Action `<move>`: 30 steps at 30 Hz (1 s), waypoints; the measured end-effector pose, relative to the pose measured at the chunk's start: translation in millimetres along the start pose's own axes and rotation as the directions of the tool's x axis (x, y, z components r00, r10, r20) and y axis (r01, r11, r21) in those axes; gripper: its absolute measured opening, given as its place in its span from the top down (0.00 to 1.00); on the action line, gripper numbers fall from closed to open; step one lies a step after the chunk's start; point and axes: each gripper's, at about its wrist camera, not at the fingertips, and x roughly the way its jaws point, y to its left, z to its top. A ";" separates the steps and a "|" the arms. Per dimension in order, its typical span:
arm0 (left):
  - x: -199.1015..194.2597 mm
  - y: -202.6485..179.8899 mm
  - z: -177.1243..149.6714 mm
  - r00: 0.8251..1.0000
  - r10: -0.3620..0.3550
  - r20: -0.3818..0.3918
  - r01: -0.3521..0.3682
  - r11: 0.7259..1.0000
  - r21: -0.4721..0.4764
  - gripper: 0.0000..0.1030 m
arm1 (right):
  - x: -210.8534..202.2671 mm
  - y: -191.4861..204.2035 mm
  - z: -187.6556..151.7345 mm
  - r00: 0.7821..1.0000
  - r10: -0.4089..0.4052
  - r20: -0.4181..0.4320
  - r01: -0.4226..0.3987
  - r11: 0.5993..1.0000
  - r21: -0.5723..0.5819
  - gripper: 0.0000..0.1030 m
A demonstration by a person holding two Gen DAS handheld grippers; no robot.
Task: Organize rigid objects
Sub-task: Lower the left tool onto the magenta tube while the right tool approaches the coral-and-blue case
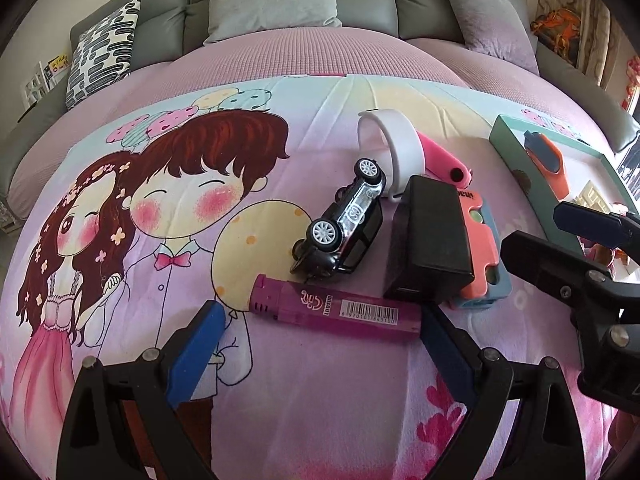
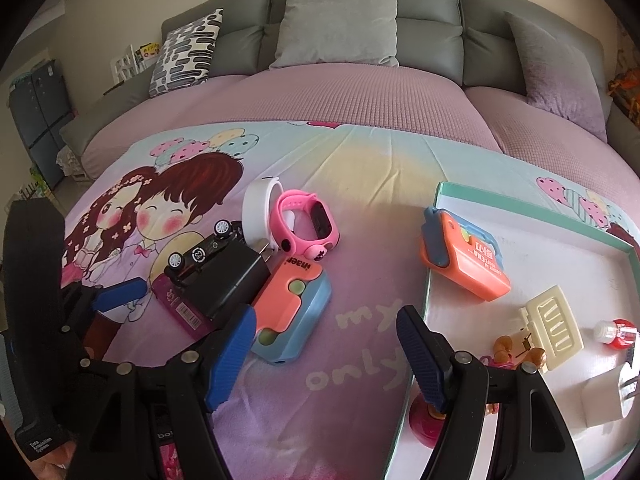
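1. The left gripper (image 1: 320,344) is hanging over the printed bedspread (image 1: 120,184) with its blue-padded jaws spread wide and gripping nothing — the purple lighter (image 1: 336,310) is lying crosswise between the pad tips, apparently untouched.
2. The right gripper (image 2: 324,354) is likewise standing open and empty, straddling the near edge of the white tray (image 2: 540,248) and the bedspread.
3. The lighter is showing a white barcode label and a ribbed darker cap at its left end.
4. Just behind it, a black toy car (image 1: 344,224) is lying on its side with its white wheels showing, touching a black box-shaped charger (image 1: 430,236).
5. The charger is resting on a coral-and-blue case (image 2: 292,312); a white ring (image 1: 394,140) and a pink watch (image 2: 304,220) are sitting behind — close together.
6. On the tray, an orange-and-blue case (image 2: 464,260), a cream clip (image 2: 554,326) and a small red bottle (image 2: 618,330) are lying apart.
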 end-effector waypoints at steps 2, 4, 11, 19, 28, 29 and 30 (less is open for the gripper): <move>0.4 0.2 0.0 1.000 0.000 0.002 0.000 1.000 0.003 0.06 | 0.5 0.2 -0.2 1.000 0.002 -0.002 -0.002 1.000 0.002 0.26; 0.8 0.5 0.1 1.000 0.000 0.001 0.000 1.000 0.002 0.06 | 0.8 0.5 -0.2 1.000 0.004 -0.003 -0.004 1.000 0.001 0.26; 1.5 0.3 0.3 1.000 0.008 0.004 -0.008 1.000 0.006 0.06 | 1.1 -1.2 0.3 1.000 0.005 -0.003 -0.005 1.000 0.010 0.26; -1.1 -2.6 2.8 1.000 0.019 0.012 -0.019 1.000 0.018 0.20 | 2.3 -3.4 -0.3 1.000 0.014 -0.009 -0.014 1.000 0.019 0.27; -2.2 5.3 2.6 0.999 0.034 -0.003 -0.034 0.999 -0.023 0.20 | 4.5 -0.8 -0.6 1.000 0.010 -0.016 -0.010 1.000 0.009 0.27; -3.0 7.5 2.3 0.999 0.041 -0.008 -0.042 0.999 -0.035 0.21 | 4.8 -0.3 -0.7 1.000 0.012 -0.016 -0.011 1.000 0.007 0.27; -3.9 10.0 1.9 0.999 0.048 -0.012 -0.049 0.998 -0.047 0.20 | 5.1 0.2 -0.7 1.000 0.016 -0.017 -0.016 1.000 0.008 0.27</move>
